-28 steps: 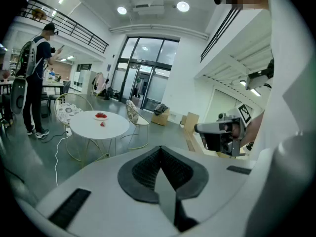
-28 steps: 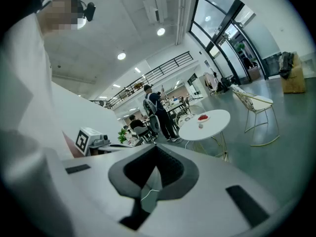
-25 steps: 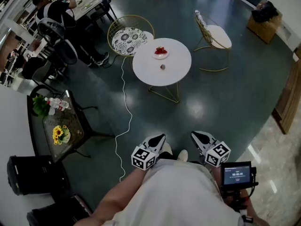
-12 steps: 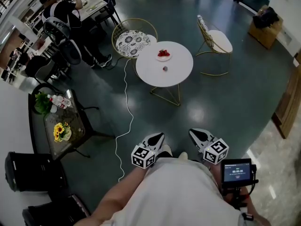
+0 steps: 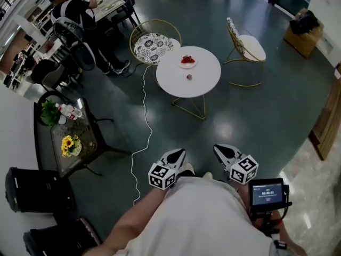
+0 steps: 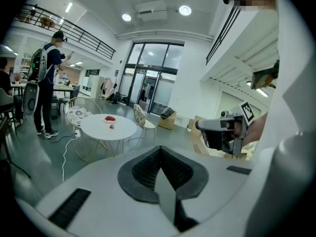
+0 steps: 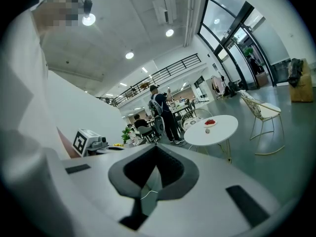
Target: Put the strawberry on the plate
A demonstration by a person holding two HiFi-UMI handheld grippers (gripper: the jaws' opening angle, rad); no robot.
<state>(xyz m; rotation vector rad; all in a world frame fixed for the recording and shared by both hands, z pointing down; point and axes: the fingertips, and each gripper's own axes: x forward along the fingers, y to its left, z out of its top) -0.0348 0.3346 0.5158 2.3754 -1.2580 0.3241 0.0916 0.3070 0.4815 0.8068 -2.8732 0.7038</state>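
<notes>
A round white table [image 5: 200,81] stands far ahead across the floor. On it is a small white plate [image 5: 187,63] with red strawberries, and a single loose strawberry [image 5: 189,77] lies just in front of the plate. My left gripper [image 5: 179,153] and right gripper [image 5: 219,150] are held low, close to the body, far from the table, both shut and empty. The left gripper view shows the table [image 6: 118,130], plate [image 6: 109,118] and loose strawberry [image 6: 112,127] in the distance. The right gripper view shows the plate [image 7: 210,123] and strawberry [image 7: 208,131] too.
Two gold-wire chairs [image 5: 154,44] [image 5: 246,46] flank the table. A white cable [image 5: 145,116] runs across the dark floor. At the left stands a glass side table [image 5: 72,143] with flowers and bottles. A person [image 5: 74,12] stands at the far left by more tables.
The table has shifted slightly right and down in the head view as the camera moves. Both grippers stay shut near the body.
</notes>
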